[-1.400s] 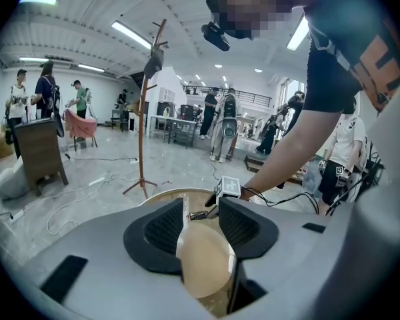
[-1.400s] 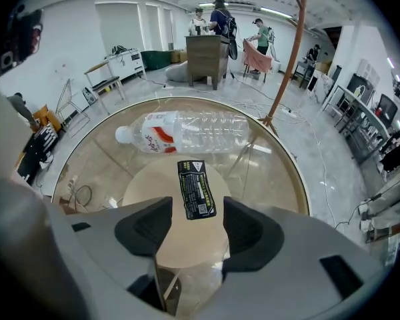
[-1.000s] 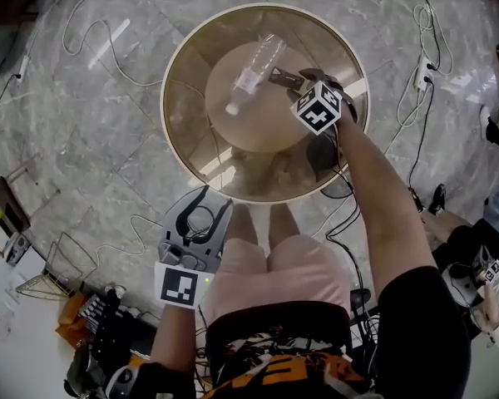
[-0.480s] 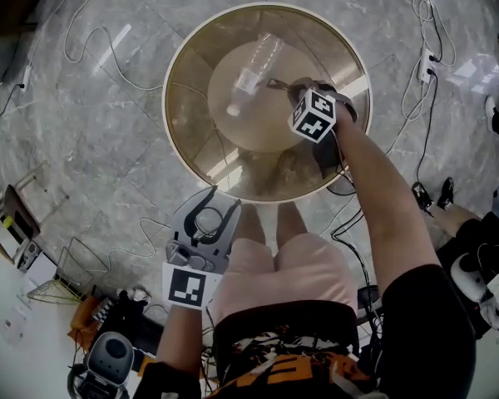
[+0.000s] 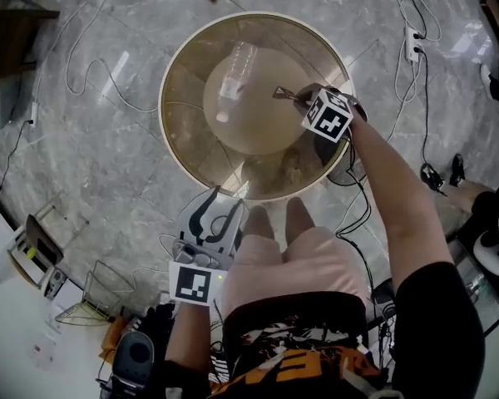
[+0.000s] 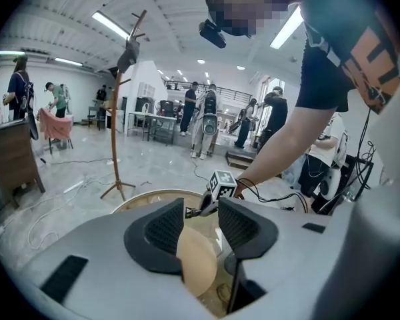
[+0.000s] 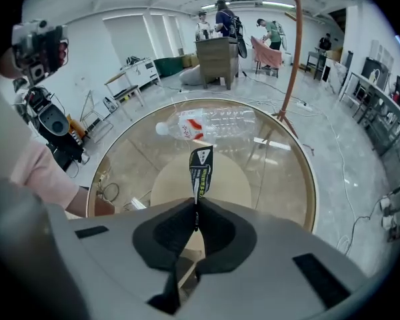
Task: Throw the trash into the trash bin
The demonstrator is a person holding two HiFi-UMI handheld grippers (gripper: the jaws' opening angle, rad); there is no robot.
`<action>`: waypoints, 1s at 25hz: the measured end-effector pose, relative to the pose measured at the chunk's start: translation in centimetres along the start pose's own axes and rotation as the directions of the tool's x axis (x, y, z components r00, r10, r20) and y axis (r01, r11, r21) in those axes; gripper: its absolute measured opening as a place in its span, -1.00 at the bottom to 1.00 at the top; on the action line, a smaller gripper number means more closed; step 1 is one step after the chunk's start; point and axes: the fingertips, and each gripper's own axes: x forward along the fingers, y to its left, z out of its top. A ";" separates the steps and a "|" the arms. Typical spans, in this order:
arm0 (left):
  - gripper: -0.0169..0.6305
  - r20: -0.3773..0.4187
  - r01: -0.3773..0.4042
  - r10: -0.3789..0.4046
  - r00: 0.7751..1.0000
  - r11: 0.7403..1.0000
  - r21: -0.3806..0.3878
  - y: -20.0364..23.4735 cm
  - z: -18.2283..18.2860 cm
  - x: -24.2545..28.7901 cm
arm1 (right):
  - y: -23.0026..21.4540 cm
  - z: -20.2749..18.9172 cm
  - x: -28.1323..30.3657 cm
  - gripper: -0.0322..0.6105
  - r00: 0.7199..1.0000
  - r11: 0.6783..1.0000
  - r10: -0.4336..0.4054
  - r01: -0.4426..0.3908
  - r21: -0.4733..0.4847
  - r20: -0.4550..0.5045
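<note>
Head view: your right gripper (image 5: 298,98) hangs over the round glass table (image 5: 170,131) and pinches a small dark wrapper (image 5: 283,95). A clear plastic bottle (image 5: 233,77) lies apart on the glass. Your left gripper (image 5: 219,208) is near the rim. Left gripper view: jaws apart, nothing between. Right gripper view: jaws clenched on the wrapper's lower edge.

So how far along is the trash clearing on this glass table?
Done: nothing visibly thrown away yet. In hand: the right gripper is shut on a small wrapper over the glass table. Remaining: bin that wrapper, then the plastic bottle lying on the table; the left gripper is open and empty.
</note>
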 end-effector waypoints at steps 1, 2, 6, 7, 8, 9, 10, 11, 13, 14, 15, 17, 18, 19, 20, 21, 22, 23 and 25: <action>-0.39 0.001 0.016 -0.016 1.000 1.000 0.014 -0.5 0.5 0.3 | 0.0 -0.7 -0.8 -0.83 1.000 1.000 -0.006 0.006 0.014 -0.001; -0.40 0.002 0.033 -0.033 0.999 0.999 0.030 -1.0 0.9 0.6 | 0.0 -1.6 -1.6 -0.83 1.000 0.999 -0.012 0.012 0.030 -0.002; -0.40 0.000 0.096 -0.097 0.995 0.992 0.085 -3.9 3.0 1.6 | 1.4 -5.9 -4.6 -0.83 1.000 0.995 -0.022 0.023 0.101 -0.013; -0.40 -0.003 0.116 -0.116 0.993 0.988 0.101 -4.7 3.4 1.8 | 2.1 -7.2 -5.4 -0.83 1.000 0.992 -0.025 0.026 0.122 -0.016; -0.40 -0.008 0.137 -0.138 0.990 0.983 0.120 -5.5 3.7 2.0 | 2.8 -8.5 -6.0 -0.83 0.999 0.989 -0.030 0.032 0.145 -0.019; -0.40 -0.015 0.159 -0.158 0.987 0.978 0.138 -6.2 4.0 2.3 | 3.4 -9.9 -6.6 -0.83 0.999 0.985 -0.036 0.039 0.167 -0.023; -0.40 -0.023 0.178 -0.177 0.984 0.972 0.155 -7.0 4.2 2.8 | 3.9 -11.4 -7.1 -0.83 0.999 0.981 -0.041 0.045 0.188 -0.029; -0.40 -0.028 0.195 -0.193 0.981 0.966 0.170 -7.7 4.4 3.3 | 4.3 -13.1 -7.5 -0.83 0.998 0.977 -0.044 0.051 0.207 -0.038; -0.40 -0.033 0.226 -0.224 0.974 0.955 0.189 -9.3 4.8 4.5 | 5.2 -16.6 -8.2 -0.83 0.997 0.967 -0.049 0.063 0.248 -0.061; -0.40 -0.036 0.246 -0.244 0.969 0.949 0.199 -10.1 4.9 5.0 | 5.7 -18.4 -8.5 -0.83 0.996 0.959 -0.053 0.071 0.273 -0.071; -0.40 -0.042 0.269 -0.266 0.963 0.940 0.210 -11.0 4.9 5.5 | 6.3 -20.1 -8.8 -0.83 0.995 0.950 -0.059 0.080 0.301 -0.079; -0.40 -0.067 0.316 -0.309 0.949 0.921 0.226 -12.9 4.4 6.6 | 7.6 -23.3 -9.3 -0.83 0.993 0.931 -0.071 0.099 0.352 -0.092; -0.40 -0.082 0.337 -0.327 0.941 0.913 0.231 -13.9 4.1 7.1 | 8.3 -24.8 -9.5 -0.83 0.992 0.922 -0.074 0.105 0.372 -0.099; -0.40 -0.098 0.357 -0.344 0.934 0.904 0.236 -14.9 3.8 7.6 | 9.0 -26.2 -9.6 -0.83 0.992 0.914 -0.075 0.110 0.389 -0.105; -0.40 -0.110 0.377 -0.361 0.926 0.894 0.244 -15.8 3.5 8.1 | 9.7 -27.5 -9.7 -0.83 0.991 0.907 -0.075 0.114 0.406 -0.110; -0.40 -0.117 0.396 -0.378 0.918 0.883 0.252 -16.6 3.4 8.5 | 10.4 -28.7 -9.8 -0.83 0.990 0.900 -0.074 0.117 0.421 -0.116; -0.40 -0.122 0.412 -0.394 0.911 0.873 0.260 -17.4 3.4 8.8 | 11.2 -29.7 -9.8 -0.83 0.990 0.892 -0.074 0.121 0.435 -0.123; -0.40 -0.128 0.427 -0.407 0.904 0.865 0.265 -18.1 3.4 9.2 | 11.9 -30.8 -9.8 -0.83 0.988 0.887 -0.074 0.126 0.445 -0.132; -0.40 -0.139 0.451 -0.429 0.893 0.849 0.274 -19.5 3.2 9.7 | 13.2 -32.9 -9.8 -0.83 0.985 0.880 -0.077 0.140 0.455 -0.154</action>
